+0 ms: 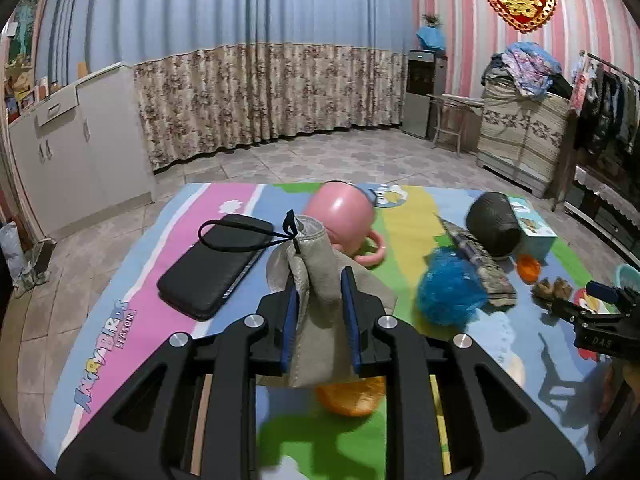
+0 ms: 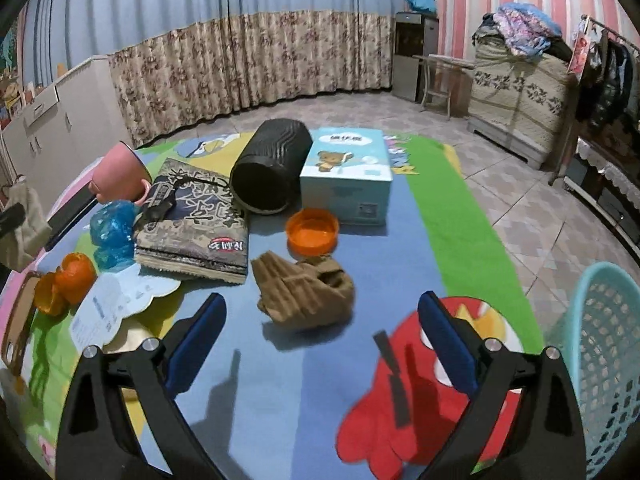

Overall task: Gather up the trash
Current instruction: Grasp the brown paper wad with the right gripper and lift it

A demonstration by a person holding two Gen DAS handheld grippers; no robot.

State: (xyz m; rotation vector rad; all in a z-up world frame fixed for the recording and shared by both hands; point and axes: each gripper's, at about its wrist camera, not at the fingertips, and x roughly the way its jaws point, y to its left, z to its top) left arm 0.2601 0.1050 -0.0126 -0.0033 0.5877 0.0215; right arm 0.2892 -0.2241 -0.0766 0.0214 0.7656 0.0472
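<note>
My left gripper (image 1: 320, 300) is shut on a grey cloth pouch (image 1: 320, 280) with a dark drawstring and holds it above the mat. Orange peel (image 1: 350, 400) lies under it. My right gripper (image 2: 320, 328) is open just in front of a crumpled brown cardboard scrap (image 2: 306, 288) on the mat; it also shows in the left wrist view (image 1: 554, 290). A blue plastic wad (image 2: 112, 232), orange peel (image 2: 64, 280) and a white paper tag (image 2: 116, 304) lie to the left. A teal mesh basket (image 2: 604, 352) stands at the right.
On the cartoon mat (image 2: 460, 216) lie a pink mug (image 2: 120, 178), a book (image 2: 192, 224), a black cylinder (image 2: 272, 168), a light blue box (image 2: 348, 176), an orange lid (image 2: 312, 234) and a black case (image 1: 216, 264). Tiled floor, cabinets and curtains surround it.
</note>
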